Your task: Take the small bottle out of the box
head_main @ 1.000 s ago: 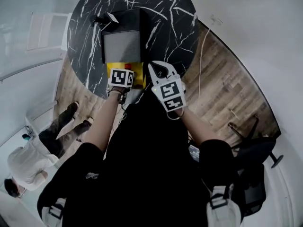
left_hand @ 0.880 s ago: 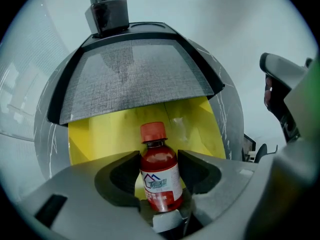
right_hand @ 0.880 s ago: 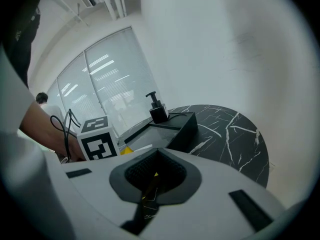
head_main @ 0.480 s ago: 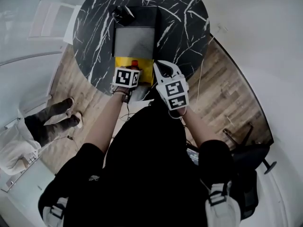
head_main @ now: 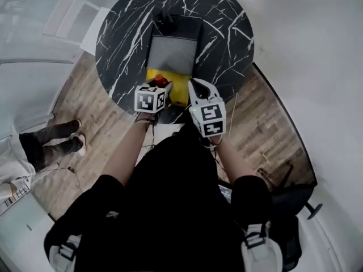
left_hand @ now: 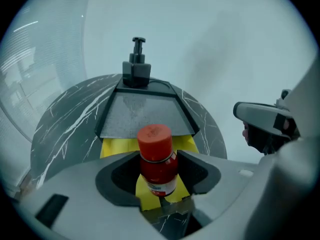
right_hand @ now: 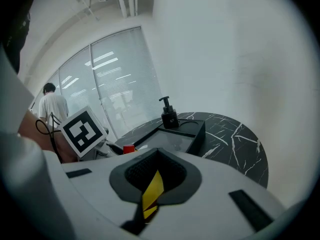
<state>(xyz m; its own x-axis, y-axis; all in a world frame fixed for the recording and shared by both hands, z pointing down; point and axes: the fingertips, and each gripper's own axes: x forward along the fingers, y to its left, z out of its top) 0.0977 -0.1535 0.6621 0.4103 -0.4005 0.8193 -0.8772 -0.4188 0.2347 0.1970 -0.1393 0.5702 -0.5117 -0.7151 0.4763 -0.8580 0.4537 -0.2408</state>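
Note:
The small bottle (left_hand: pixel 157 159), red with a red cap and a white label, stands over the yellow box (left_hand: pixel 117 146) at the near edge of the round marble table (head_main: pixel 227 33). My left gripper (left_hand: pixel 158 179) reaches around it. Its jaws are closing, with the bottle between the pads, which stand close at its sides; I see no squeeze. From above, the red cap (head_main: pixel 160 80) shows just beyond the left gripper (head_main: pixel 156 87). My right gripper (head_main: pixel 198 88) hovers beside the box (head_main: pixel 180 87) on the right. In its own view the right gripper (right_hand: pixel 150 194) is shut and empty.
A black tray with a grey panel (head_main: pixel 173 52) lies beyond the yellow box, with a dark pump dispenser (left_hand: pixel 136 66) at its far end. A person (right_hand: pixel 50 104) stands by the windows, and legs and shoes (head_main: pixel 51 137) show on the wooden floor at left.
The head view has shifted, so the table sits more to the right. The red cap, hidden a second ago, now shows beyond the left gripper. Both grippers stay at the box's near edge.

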